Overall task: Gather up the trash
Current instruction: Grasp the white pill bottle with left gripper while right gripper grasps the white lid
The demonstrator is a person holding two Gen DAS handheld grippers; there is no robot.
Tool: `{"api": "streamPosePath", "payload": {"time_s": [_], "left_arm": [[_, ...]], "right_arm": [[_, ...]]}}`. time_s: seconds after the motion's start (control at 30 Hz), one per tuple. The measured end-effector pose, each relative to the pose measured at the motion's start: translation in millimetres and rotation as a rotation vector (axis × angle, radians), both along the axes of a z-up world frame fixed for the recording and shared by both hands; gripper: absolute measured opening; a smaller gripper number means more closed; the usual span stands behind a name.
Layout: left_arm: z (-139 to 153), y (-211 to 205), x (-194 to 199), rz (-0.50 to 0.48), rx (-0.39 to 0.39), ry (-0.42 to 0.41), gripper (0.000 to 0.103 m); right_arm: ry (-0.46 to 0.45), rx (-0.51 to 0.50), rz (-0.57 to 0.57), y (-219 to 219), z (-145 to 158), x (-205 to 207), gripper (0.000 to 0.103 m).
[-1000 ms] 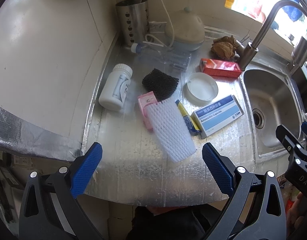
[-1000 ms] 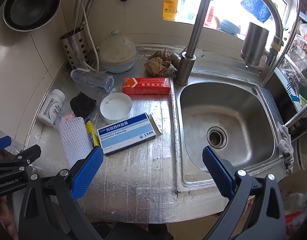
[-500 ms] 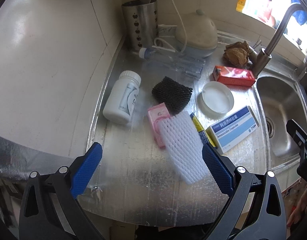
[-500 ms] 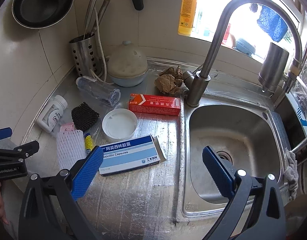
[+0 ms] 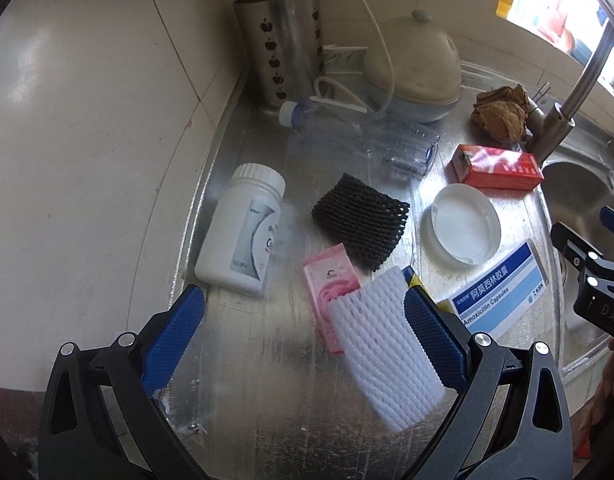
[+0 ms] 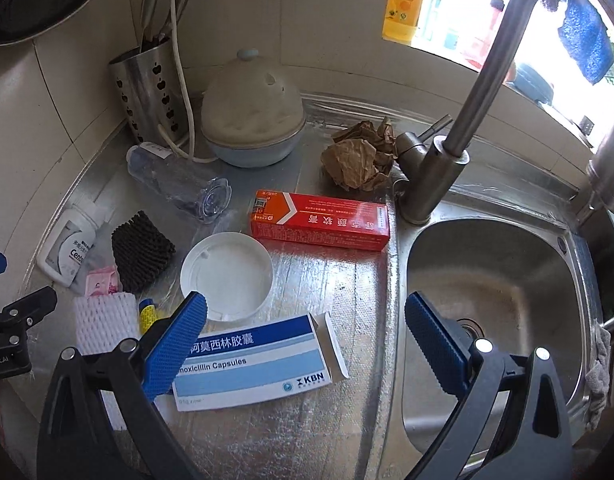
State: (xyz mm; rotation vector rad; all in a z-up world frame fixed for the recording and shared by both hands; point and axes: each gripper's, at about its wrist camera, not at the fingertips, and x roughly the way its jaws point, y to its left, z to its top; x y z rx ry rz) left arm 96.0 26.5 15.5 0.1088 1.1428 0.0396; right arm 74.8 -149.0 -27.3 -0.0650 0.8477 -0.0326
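Trash lies scattered on the steel counter (image 5: pixel 267 392). A white foam net sleeve (image 5: pixel 383 352) lies on a pink box (image 5: pixel 327 280), beside a black foam net (image 5: pixel 359 220) and a white pill bottle (image 5: pixel 243 236). My left gripper (image 5: pixel 305 338) is open, and the white sleeve lies between its blue pads. A blue and white capsule box (image 6: pixel 255 364) lies in front of my right gripper (image 6: pixel 307 344), which is open above it. A red box (image 6: pixel 319 220), a crumpled brown paper (image 6: pixel 359 156), a clear plastic bottle (image 6: pixel 179 176) and a white round lid (image 6: pixel 227 276) lie further back.
A sink basin (image 6: pixel 495 308) with a tall faucet (image 6: pixel 467 120) fills the right side. A metal utensil holder (image 5: pixel 283 52) and a lidded pot (image 5: pixel 415 72) stand against the tiled back wall. A grey rag (image 6: pixel 599 376) hangs on the sink's right rim.
Both grippers have moved forward and lower toward the counter. The left now straddles the white foam sleeve, the right is over the capsule box. Both stay open.
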Motion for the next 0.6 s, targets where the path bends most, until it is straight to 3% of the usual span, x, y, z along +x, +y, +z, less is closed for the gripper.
{"api": "streamPosePath", "payload": {"time_s": [0.27, 0.6], "left_arm": [[-17, 6, 26, 0.012, 0.003, 0.023, 0.097], [-42, 19, 59, 0.033, 0.023, 0.056, 0.097]], "right_arm": [[0.070, 0.008, 0.029, 14, -25, 44, 0.098], [0.109, 0.008, 0.026, 19, -39, 65, 0.098]]}}
